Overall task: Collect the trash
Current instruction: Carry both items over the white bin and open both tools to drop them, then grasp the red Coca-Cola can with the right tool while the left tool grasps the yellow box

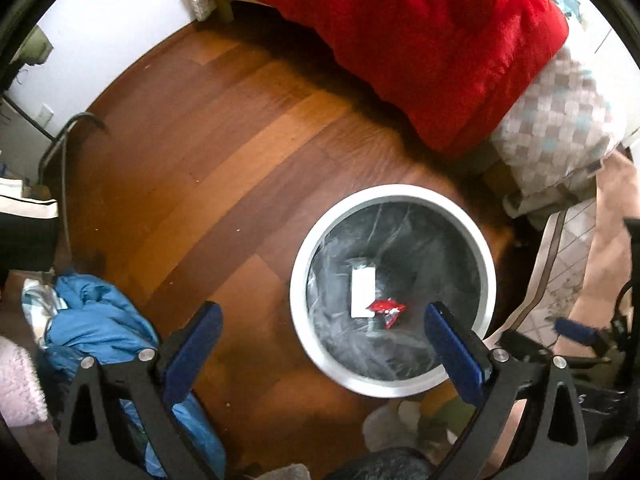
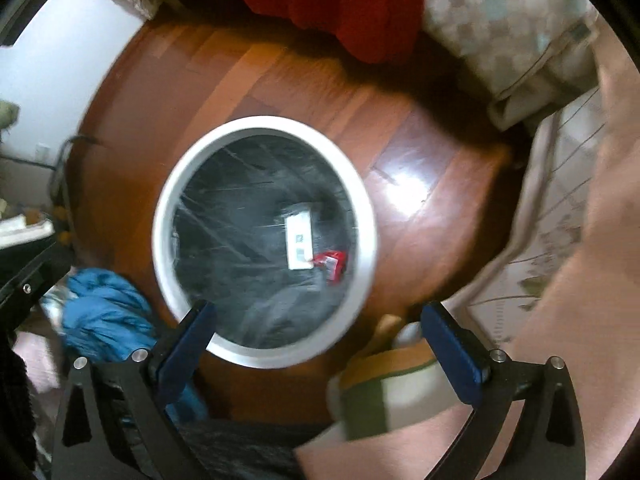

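Observation:
A round white trash bin with a dark plastic liner stands on the wooden floor; it also shows in the right wrist view. Inside lie a white card and a red wrapper, seen again as the card and the wrapper. My left gripper is open and empty, above the bin's near-left rim. My right gripper is open and empty, above the bin's near rim. The right gripper's blue tip shows at the right of the left wrist view.
A bed with a red blanket and a checked quilt stands behind the bin. Blue clothing lies on the floor at the left. A pale blanket lies at the right. A folded tan and green thing lies near the right gripper.

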A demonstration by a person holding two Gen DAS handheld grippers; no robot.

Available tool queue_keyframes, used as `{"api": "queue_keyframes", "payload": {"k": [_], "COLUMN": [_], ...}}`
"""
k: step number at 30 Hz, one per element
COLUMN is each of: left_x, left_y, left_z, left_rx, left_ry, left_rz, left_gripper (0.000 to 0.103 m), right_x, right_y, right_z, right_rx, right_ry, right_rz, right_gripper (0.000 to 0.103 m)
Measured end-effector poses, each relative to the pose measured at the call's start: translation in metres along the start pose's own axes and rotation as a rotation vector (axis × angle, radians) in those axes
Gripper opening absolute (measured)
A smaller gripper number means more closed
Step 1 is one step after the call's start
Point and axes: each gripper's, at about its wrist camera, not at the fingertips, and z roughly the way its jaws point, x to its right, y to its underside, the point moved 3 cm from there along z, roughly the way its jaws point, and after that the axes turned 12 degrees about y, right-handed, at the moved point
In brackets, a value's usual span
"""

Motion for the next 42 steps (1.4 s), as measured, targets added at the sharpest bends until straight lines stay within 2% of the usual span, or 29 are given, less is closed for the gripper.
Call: {"api": "queue_keyframes", "payload": {"k": [3,7,18,24,28,34,36,38,42], "left_x": [0.004,0.009,0.024,0.045,0.072,0.135,0.158,0.191,0.263], "left_y": [0.01,0.017,0.026,0.032,0.037,0.059,0.068,0.081,0.099], "left_z": [-0.003,-0.01,-0.051,-0.098,-0.135,-0.158,-0.152,-0.134,-0.095], "left_rx": [-0.012,-0.006,0.059,0.127,0.189,0.226,0.214,0.169,0.097], "left_ry": [-0.015,-0.019,-0.014,0.003,0.038,0.104,0.121,0.153,0.192], "left_rz": [0.02,0.033,0.054,0.091,0.133,0.224,0.246,0.266,0.315], "left_gripper": [0.102,0.102,0.102,0.102,0.102,0.102,0.102,0.102,0.102], "right_x": [0.002,0.004,0.014,0.023,0.041,0.104,0.138,0.183,0.274], "right_y": [0.007,0.016,0.032,0.049,0.064,0.107,0.126,0.147,0.183], "right_z": [-0.01,-0.022,-0.071,-0.123,-0.169,-0.239,-0.251,-0.256,-0.25], "right_rx": [0.001,0.013,0.09,0.177,0.247,0.345,0.351,0.348,0.309], "right_ry": [0.067,0.093,0.055,0.026,-0.027,-0.05,-0.037,-0.014,0.08], "right_rz": [-0.029,-0.047,-0.02,0.001,0.043,0.142,0.189,0.249,0.385], "right_gripper": [0.103,0.103,0.103,0.103,0.103,0.103,0.103,0.103,0.103]}}
